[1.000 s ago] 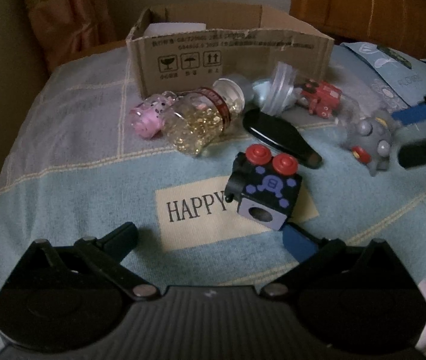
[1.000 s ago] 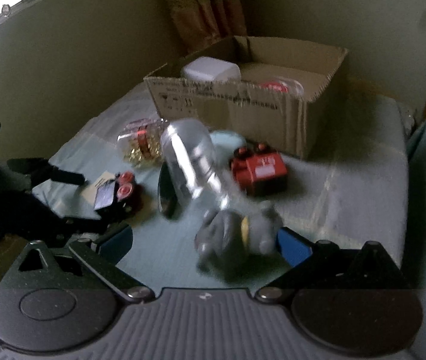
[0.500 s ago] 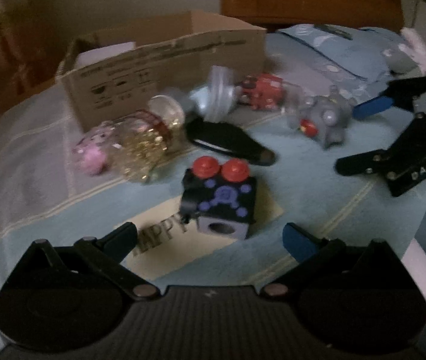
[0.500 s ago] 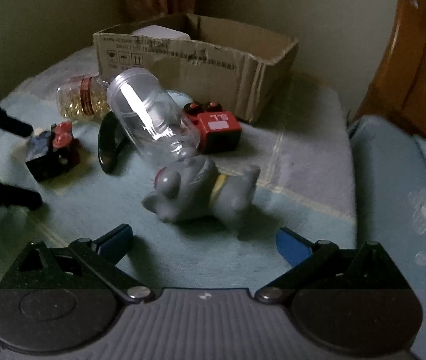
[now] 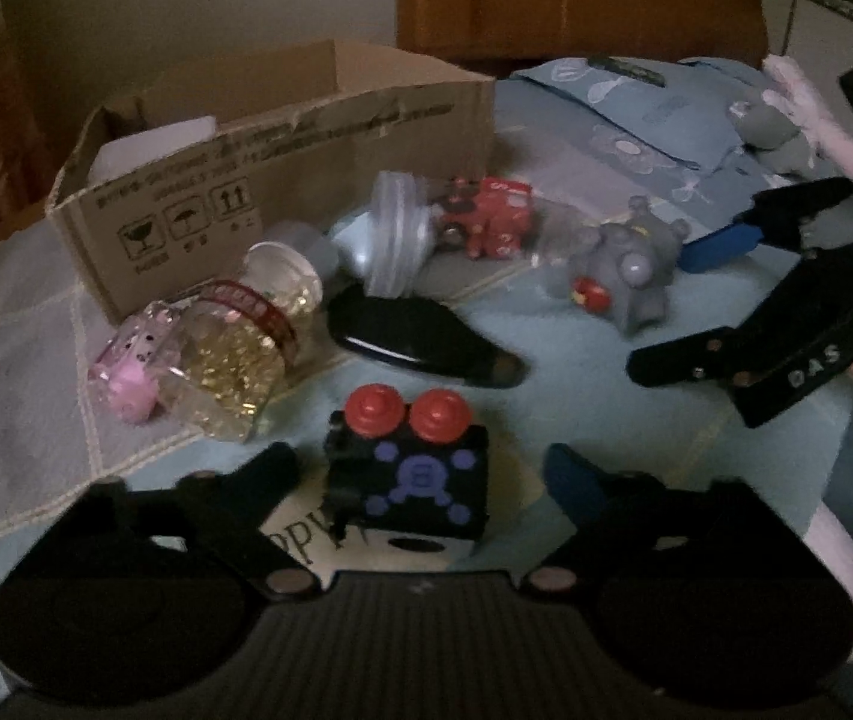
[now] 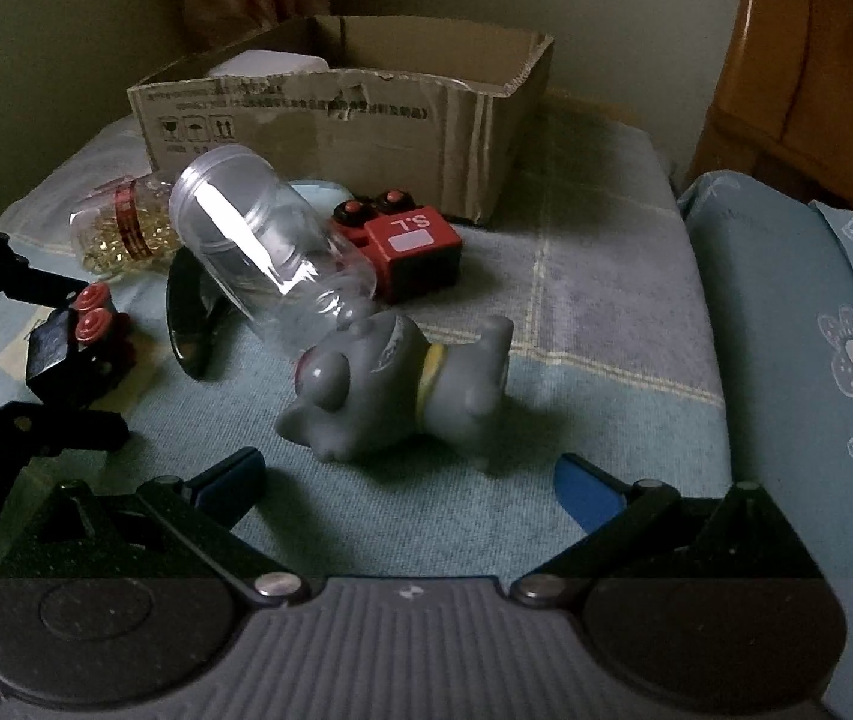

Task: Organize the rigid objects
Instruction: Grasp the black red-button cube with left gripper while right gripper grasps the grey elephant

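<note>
A black cube with two red knobs [image 5: 411, 483] sits on the bed between the fingers of my open left gripper [image 5: 426, 474]; it also shows in the right wrist view [image 6: 75, 342]. A grey toy animal [image 6: 396, 387] lies on its side just ahead of my open right gripper [image 6: 408, 477]; it also shows in the left wrist view [image 5: 624, 276]. A clear empty jar [image 6: 270, 252], a red block toy [image 6: 408, 246], a jar of gold beads [image 5: 240, 336], a pink pig jar [image 5: 129, 366] and a black oval object [image 5: 420, 336] lie nearby. The cardboard box [image 5: 282, 168] stands behind them.
The box holds a white object [image 6: 267, 65]. A blue pillow [image 6: 798, 324] lies to the right. A wooden headboard [image 5: 576, 0] rises behind the bed. The right gripper's fingers [image 5: 726, 240] appear at the right of the left wrist view.
My left gripper moved forward and now straddles the cube. My right gripper turned and drew nearer the grey toy. No object moved.
</note>
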A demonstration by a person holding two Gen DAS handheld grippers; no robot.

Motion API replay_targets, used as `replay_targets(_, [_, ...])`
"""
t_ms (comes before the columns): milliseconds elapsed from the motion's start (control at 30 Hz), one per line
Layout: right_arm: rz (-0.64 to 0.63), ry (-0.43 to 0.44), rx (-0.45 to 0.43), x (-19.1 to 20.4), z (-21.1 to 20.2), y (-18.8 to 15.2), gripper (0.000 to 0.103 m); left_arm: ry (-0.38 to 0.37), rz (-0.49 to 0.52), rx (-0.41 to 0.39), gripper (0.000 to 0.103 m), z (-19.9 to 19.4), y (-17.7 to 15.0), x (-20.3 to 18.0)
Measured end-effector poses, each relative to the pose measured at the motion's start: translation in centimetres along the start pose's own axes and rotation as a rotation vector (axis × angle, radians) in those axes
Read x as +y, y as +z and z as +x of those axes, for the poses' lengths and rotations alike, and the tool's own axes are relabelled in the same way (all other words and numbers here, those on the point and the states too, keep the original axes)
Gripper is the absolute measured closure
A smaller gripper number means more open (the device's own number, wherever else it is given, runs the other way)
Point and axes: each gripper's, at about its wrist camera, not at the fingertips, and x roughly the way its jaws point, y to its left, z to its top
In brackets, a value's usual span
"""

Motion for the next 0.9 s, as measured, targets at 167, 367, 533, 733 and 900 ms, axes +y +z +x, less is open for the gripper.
replay_targets(167, [0.009,-0.005,-0.006,0.1,0.1,0.0,0.0,-0.01,0.014,0.003,0.035,-0.4,0.0,-0.1])
replay_targets(367, [0.024,-0.018,-0.014,0.5,0.7,0.6,0.0,-0.002,-0.003,-0.005,0.043,-0.6,0.1,0.1])
replay_targets(533, [0.064,-0.042,-0.02,0.8,1.5,1.7,0.0,0.0,-0.005,-0.005,0.043,-0.6,0.0,0.2])
replay_targets(733, [0.059,-0.062,-0.026,1.2,1.5,2.4,0.014,0.002,-0.008,-0.001,0.045,-0.5,0.1,0.2])
replay_targets(900, [0.086,-0.056,-0.022,0.8,1.1,2.3,0.021,0.01,-0.02,0.007,0.05,-0.6,0.2,0.4])
